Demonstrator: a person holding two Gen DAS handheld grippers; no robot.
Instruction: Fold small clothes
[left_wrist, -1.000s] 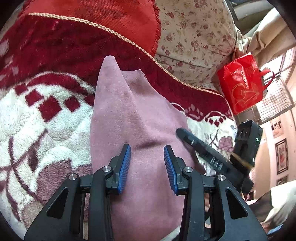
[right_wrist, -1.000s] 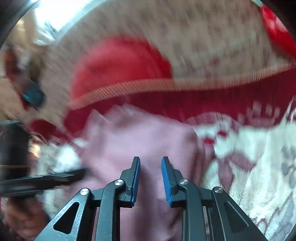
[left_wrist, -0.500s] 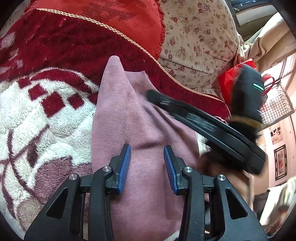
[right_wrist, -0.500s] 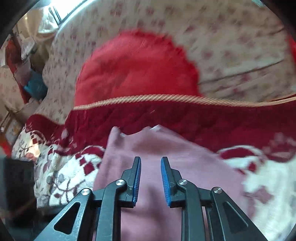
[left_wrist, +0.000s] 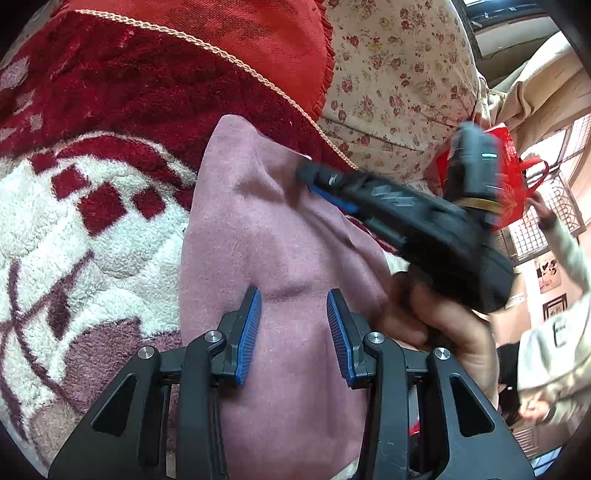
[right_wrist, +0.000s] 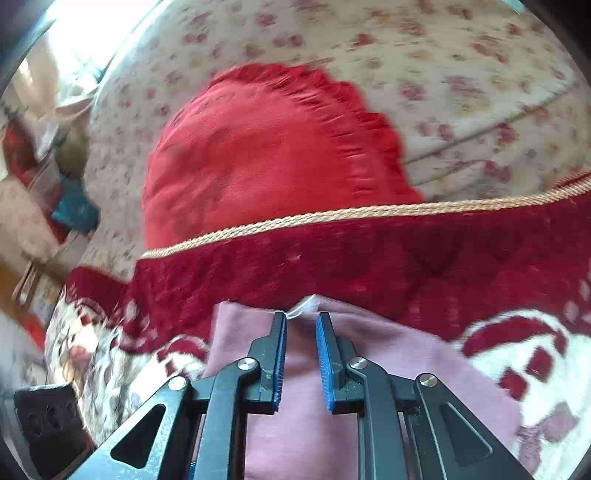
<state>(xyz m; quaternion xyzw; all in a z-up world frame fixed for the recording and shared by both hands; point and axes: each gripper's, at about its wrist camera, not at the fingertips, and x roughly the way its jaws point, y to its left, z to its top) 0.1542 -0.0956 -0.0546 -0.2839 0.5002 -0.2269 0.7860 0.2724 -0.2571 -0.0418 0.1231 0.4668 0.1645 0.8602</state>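
Note:
A pink garment (left_wrist: 258, 229) lies spread on a red and white fleece blanket (left_wrist: 92, 229). My left gripper (left_wrist: 293, 295) hovers low over the garment's near part, open, with only a shallow crease of cloth under the gap. My right gripper (left_wrist: 308, 173), held by a hand (left_wrist: 443, 325), reaches in from the right to the garment's far edge. In the right wrist view the right gripper (right_wrist: 301, 317) has its jaws closing to a narrow gap over the edge of the garment (right_wrist: 388, 354), just short of a white tag (right_wrist: 304, 306). The pads do not visibly pinch cloth.
A red frilled cushion (right_wrist: 258, 147) leans on the floral sofa back (left_wrist: 399, 74) just beyond the blanket's gold cord edge (right_wrist: 369, 212). A red bag (left_wrist: 517, 184) hangs at the right. Another person in a pale sleeve (left_wrist: 554, 332) stands at the far right.
The right gripper has travelled from the garment's right side across it to its far edge, and its jaws have narrowed. The left gripper and the garment have stayed put.

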